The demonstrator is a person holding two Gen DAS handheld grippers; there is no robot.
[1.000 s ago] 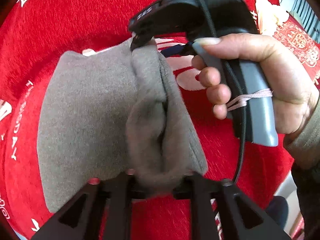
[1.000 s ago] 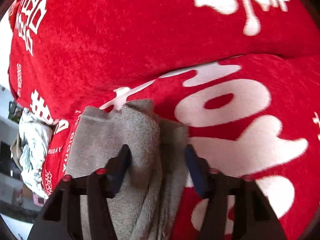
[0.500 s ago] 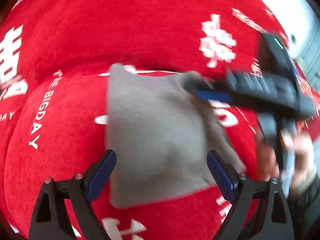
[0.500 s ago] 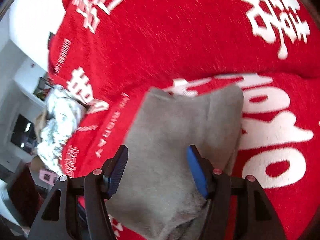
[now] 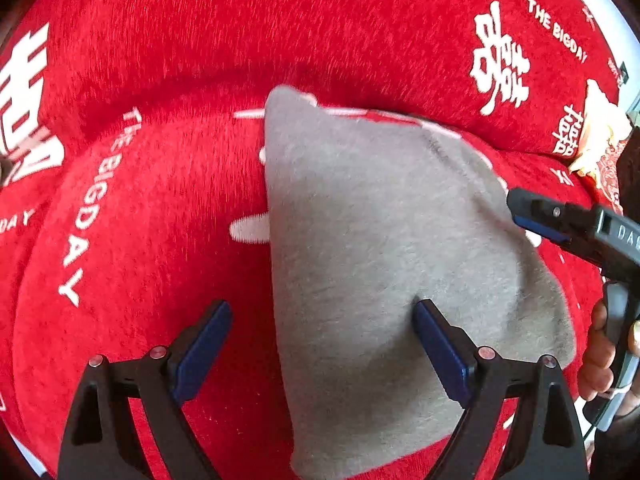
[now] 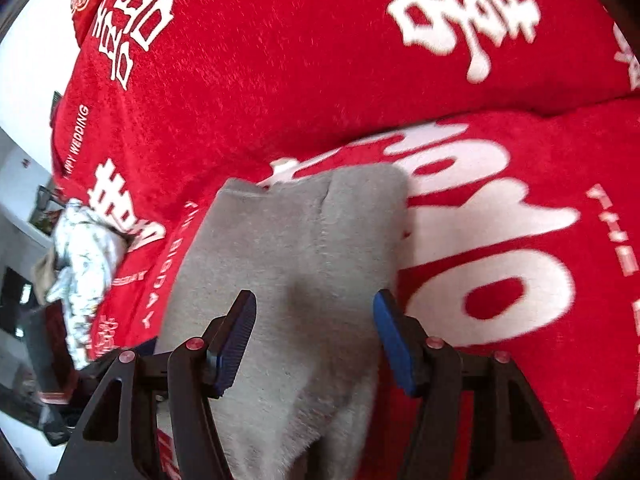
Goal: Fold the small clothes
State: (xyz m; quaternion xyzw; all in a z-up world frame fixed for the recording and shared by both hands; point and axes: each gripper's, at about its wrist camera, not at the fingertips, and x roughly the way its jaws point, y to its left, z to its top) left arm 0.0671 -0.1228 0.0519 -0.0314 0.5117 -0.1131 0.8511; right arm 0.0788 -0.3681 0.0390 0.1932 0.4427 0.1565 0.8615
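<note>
Left wrist view: left claw (image 5: 322, 344) spread wide, gripping nothing, poised over the near end of the grey garment (image 5: 384, 264), folded flat on the red blanket (image 5: 168, 184). Right claw (image 5: 520, 210) just beside the garment's right edge; its jaw state here cannot be told.

Right wrist view: right claw (image 6: 314, 338) open, empty, above the same grey garment (image 6: 296, 248). Crumpled pale cloth (image 6: 86, 256) well off to the left.

Judged: fold laid, release step. Next: checking the edges, then pressing flat or setting aside.

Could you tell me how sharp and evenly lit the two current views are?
Left wrist view: grey cloth slightly soft, red blanket streaked, edges bowed by fisheye. Right wrist view: lettering smeared by blur, cloth soft, daylight blown out at left.
</note>
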